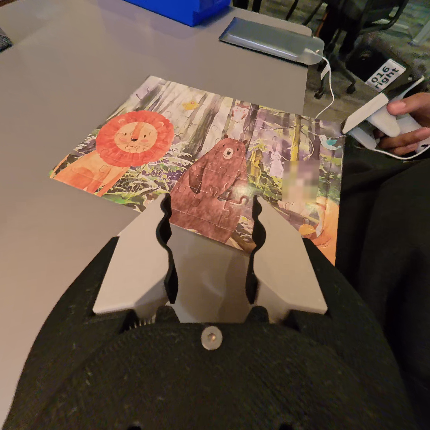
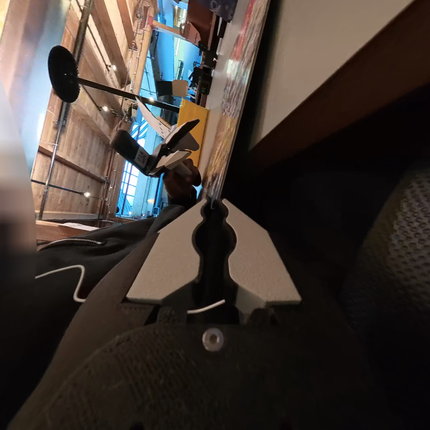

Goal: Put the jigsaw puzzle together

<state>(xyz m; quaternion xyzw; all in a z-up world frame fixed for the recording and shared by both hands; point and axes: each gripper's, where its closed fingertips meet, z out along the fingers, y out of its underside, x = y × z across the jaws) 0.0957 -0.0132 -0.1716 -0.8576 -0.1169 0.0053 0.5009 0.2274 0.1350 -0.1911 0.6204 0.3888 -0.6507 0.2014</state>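
Note:
The jigsaw puzzle [image 1: 162, 151], with a lion, a bear and a forest, lies joined up on the grey table [image 1: 69, 81]. My left gripper [image 1: 210, 197] is open and empty, and it hovers over the puzzle's near edge, above the bear. My right gripper [image 1: 344, 129], held by a hand [image 1: 407, 130], is at the puzzle's far right corner. In the right wrist view, which is rolled sideways, the right gripper [image 2: 213, 202] is shut with its tips on the thin edge of the puzzle [image 2: 232, 93]. The left gripper [image 2: 193, 137] shows farther off there, open.
A blue box [image 1: 186, 9] and a flat grey panel [image 1: 270, 39] with a white cable [image 1: 328, 93] lie at the table's far side. Chair bases [image 1: 363, 53] stand beyond the table's right edge. A yellow block [image 2: 193, 121] lies behind the left gripper. The person's dark clothing [image 1: 384, 209] fills the right. The gap from one gripper's tips to the other's is roughly 20 cm.

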